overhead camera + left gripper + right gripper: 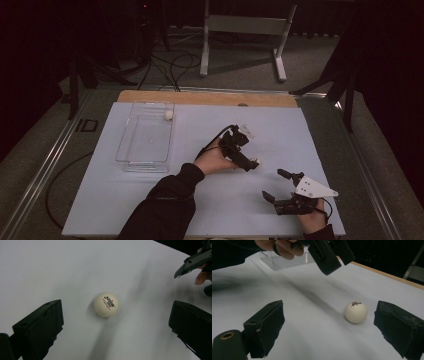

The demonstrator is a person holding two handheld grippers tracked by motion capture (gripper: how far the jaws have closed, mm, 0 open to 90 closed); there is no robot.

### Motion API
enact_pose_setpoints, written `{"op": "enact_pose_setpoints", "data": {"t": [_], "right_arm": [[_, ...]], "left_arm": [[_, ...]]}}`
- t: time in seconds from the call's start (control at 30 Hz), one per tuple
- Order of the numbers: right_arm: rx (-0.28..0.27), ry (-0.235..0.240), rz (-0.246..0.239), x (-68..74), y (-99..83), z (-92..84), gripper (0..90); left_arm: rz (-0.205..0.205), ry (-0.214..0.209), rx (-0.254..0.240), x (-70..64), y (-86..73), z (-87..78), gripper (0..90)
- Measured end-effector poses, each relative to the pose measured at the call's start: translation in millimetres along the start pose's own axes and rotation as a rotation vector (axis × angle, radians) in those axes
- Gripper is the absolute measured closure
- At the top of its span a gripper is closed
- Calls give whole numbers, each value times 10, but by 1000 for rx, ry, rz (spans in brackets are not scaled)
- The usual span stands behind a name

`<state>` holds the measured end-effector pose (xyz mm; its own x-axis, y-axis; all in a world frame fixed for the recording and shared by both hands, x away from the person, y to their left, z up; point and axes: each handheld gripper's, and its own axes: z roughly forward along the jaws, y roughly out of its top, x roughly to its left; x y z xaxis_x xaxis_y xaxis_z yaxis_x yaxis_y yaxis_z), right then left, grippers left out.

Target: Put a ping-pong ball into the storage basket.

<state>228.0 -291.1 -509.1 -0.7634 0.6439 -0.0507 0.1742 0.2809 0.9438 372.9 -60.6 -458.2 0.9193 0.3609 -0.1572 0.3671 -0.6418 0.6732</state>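
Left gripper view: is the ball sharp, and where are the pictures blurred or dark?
Left gripper view: ball sharp, logo readable, with a soft streaky shadow beside it. Right gripper view: blurred dark smear at the left edge. High view: dim, room around the table nearly black.

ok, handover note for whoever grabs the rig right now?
Left tool: open, poised over the loose ball on the white table, jaws either side, not touching it.
Right tool: open, empty, low at the near right, aimed at the same ball.
Clear tray: far left, one ball already in its far corner.
Done: that ball binned.
Left: probably close on the loose ball, carry it to the tray, release.
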Motion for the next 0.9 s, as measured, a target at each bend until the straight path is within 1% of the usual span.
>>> {"op": "enact_pose_setpoints", "data": {"t": [0.03,0.1,0.13,0.17,0.23,0.27,0.3,0.33,0.4,0.53,0.57,0.63,0.67,0.73,0.77,0.8,0.87,0.9], "right_arm": [[-1,1,1,0,0,1,92],[0,-1,1,1,0,1,92],[1,0,2,1,0,0,92],[1,0,3,1,0,-2,92],[1,0,4,1,1,-4,92],[1,0,4,1,1,-4,92],[1,0,4,2,1,-3,92],[0,1,3,0,0,-2,92],[1,1,4,0,-1,-1,92],[1,1,4,1,1,-4,92],[0,2,4,1,0,-3,92],[0,2,4,1,0,-2,92],[0,3,4,1,0,-2,92],[0,3,5,1,1,-2,92],[0,3,4,0,0,-2,92],[0,2,4,0,-1,-1,92],[0,3,5,0,-1,-1,92],[1,4,5,0,-2,0,92]], "left_arm": [[-2,-11,1,2,-4,13,13],[1,-17,11,7,-16,48,13],[9,-26,22,9,-23,66,14],[9,-18,29,7,-31,85,15],[9,-25,30,16,-42,113,20],[9,-17,31,17,-41,124,27],[8,-25,33,20,-43,135,28],[12,-18,32,20,-42,147,30],[8,-21,30,17,-45,176,44],[12,-9,31,18,-59,227,70],[12,-14,29,19,-65,237,83],[23,-6,35,22,-76,262,106],[21,-13,40,26,-82,277,118],[25,-2,55,29,-89,302,131],[25,-9,56,34,-93,315,145],[30,2,63,35,-97,326,147],[26,-4,65,34,-104,353,161],[27,4,68,31,-107,368,164]]}}
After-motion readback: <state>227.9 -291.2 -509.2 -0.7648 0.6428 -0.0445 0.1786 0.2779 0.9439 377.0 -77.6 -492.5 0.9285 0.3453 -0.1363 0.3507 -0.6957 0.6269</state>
